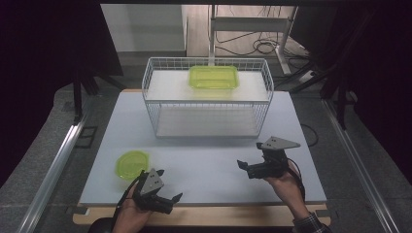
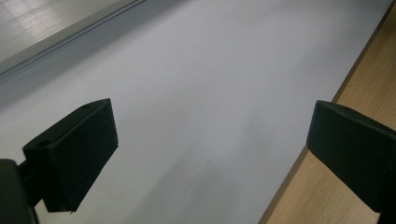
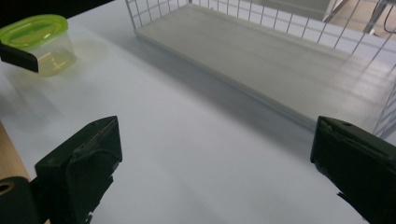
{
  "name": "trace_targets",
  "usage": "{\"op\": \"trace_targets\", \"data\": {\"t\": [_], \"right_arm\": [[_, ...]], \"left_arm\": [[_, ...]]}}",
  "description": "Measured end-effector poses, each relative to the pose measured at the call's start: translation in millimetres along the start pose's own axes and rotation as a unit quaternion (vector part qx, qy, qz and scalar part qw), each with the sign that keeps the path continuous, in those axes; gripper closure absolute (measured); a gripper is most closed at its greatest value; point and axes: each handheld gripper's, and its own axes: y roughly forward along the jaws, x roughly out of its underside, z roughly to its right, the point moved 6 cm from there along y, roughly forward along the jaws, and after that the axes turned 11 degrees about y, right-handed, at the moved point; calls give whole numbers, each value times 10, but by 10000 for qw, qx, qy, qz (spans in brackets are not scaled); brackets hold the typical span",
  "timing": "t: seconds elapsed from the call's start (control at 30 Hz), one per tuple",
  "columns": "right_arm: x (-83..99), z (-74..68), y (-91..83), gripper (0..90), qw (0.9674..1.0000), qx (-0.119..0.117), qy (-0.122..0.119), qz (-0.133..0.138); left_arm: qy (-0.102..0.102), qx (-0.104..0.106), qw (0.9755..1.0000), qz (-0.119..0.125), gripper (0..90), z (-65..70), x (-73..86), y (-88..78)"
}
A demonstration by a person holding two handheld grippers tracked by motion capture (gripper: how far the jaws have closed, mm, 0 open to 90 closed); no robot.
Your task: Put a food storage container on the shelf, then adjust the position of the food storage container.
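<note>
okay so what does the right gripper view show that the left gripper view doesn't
The right gripper view takes in the round green-lidded tub on the table, plus the wire rack with its pale lower shelf. The left gripper view instead takes in the table's wooden edge strip and a stretch of pale floor beyond the far side. Both look along wide-open black jaws, left gripper and right gripper, over the bare white tabletop.

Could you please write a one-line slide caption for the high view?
Both open tongs, left and right, hover near a round green container before a wire rack.
</note>
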Motion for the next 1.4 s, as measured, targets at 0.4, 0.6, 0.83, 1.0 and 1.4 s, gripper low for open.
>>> {"op": "trace_targets", "data": {"t": [0.4, 0.6, 0.83, 1.0, 1.4], "right_arm": [[398, -8, 3, 23, 9995, 88, -151, -272], [552, -23, 37, 23, 9987, 70, -142, -475], [665, -49, 91, 23, 9973, 33, -214, -701], [662, -44, 87, 23, 9974, 30, -208, -686], [655, 15, 81, 23, 9975, 100, -194, -671]], "left_arm": [[103, -25, 9997, -200, 17, 22, 20, 33], [141, -63, 9997, -206, 13, 18, 25, 34], [166, -41, 9995, -277, 14, 26, 31, 40], [87, -161, 9985, -509, 14, 21, 51, 49], [-75, -547, 9978, -377, 245, -162, -31, -203]]}}
